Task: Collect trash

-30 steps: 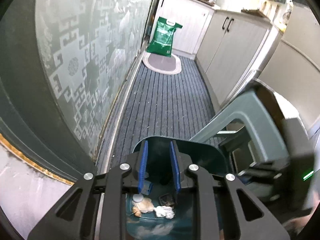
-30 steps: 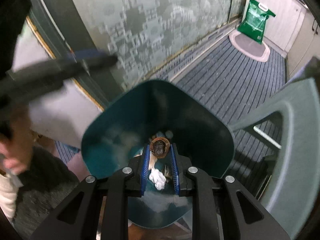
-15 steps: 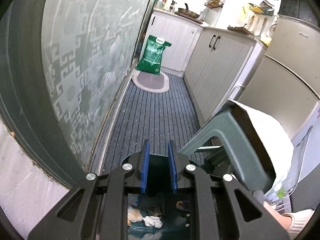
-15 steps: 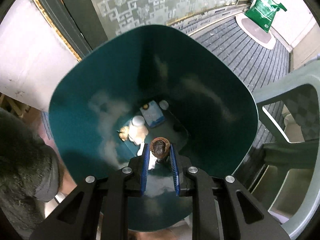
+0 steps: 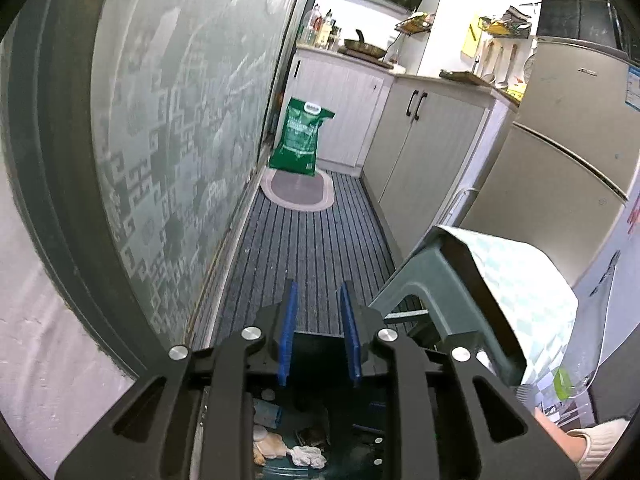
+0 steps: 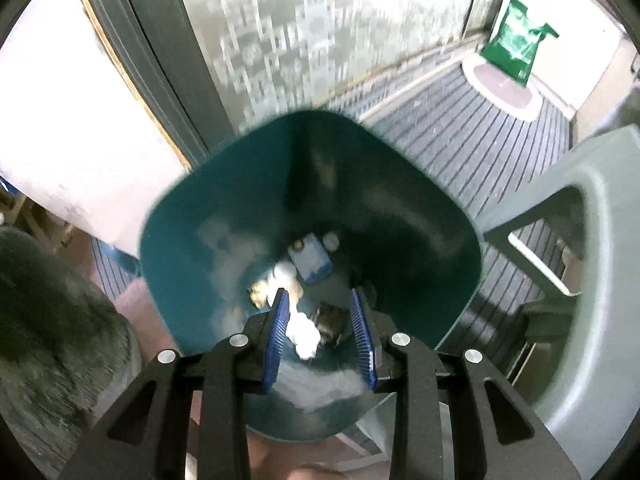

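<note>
Right gripper (image 6: 320,332) sits over the mouth of the dark teal square plastic trash bin (image 6: 224,216), fingers parted wide, nothing held between the blue pads. Directly below, on the bin floor: crumpled white tissue (image 6: 305,334), dark brown nut-like scrap (image 6: 330,318), small blue-white carton (image 6: 312,258), white bottle cap (image 6: 331,242), more pale bits by the left wall. Judged step: drop-off just done, brown scrap reads as released into the bin.

Left gripper (image 5: 318,336) hovers above the bin's far rim, fingers moderately parted, empty, aimed down the striped grey kitchen runner (image 5: 312,240). Grey-green plastic stool (image 5: 440,304) just right of the bin, checked cloth over it.

Next move, as a guess: lift the right gripper clear of the bin and look for remaining litter; none is visible on the runner from here, so a wider look is needed.
</note>
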A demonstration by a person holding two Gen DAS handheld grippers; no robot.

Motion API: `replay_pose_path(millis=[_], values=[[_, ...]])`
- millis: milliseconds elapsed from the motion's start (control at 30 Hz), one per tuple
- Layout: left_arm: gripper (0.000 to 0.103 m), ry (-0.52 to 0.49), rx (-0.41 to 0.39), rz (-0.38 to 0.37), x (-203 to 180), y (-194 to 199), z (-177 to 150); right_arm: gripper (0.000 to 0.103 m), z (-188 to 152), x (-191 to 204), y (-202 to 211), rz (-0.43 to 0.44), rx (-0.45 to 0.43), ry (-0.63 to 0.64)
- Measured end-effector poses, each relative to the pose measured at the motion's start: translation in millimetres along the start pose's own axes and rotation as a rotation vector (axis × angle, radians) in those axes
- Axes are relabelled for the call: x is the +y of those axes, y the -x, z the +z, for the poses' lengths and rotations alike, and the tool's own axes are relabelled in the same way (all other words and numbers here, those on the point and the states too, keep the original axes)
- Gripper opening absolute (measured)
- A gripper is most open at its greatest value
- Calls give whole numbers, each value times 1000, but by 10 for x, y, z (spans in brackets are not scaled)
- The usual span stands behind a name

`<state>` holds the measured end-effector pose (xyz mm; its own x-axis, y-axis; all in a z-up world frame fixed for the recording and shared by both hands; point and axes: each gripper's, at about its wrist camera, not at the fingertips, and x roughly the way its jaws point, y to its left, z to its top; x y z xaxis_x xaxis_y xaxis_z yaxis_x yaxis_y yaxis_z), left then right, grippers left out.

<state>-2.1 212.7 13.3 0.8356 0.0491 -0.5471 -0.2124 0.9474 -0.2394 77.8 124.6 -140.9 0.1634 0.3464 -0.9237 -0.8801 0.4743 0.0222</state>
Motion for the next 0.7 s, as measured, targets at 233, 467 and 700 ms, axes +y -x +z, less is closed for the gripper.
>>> replay_pose_path(millis=[233, 467, 700], values=[[31, -53, -37, 26, -175, 98, 64, 32, 102, 13, 546, 0, -151, -8], [37, -86, -55, 25, -312, 158, 108, 32, 137, -122, 1097, -50, -292, -35], [59, -130, -67, 44, -510, 200, 69, 33, 41, -393, 1612, -100, -397, -107]])
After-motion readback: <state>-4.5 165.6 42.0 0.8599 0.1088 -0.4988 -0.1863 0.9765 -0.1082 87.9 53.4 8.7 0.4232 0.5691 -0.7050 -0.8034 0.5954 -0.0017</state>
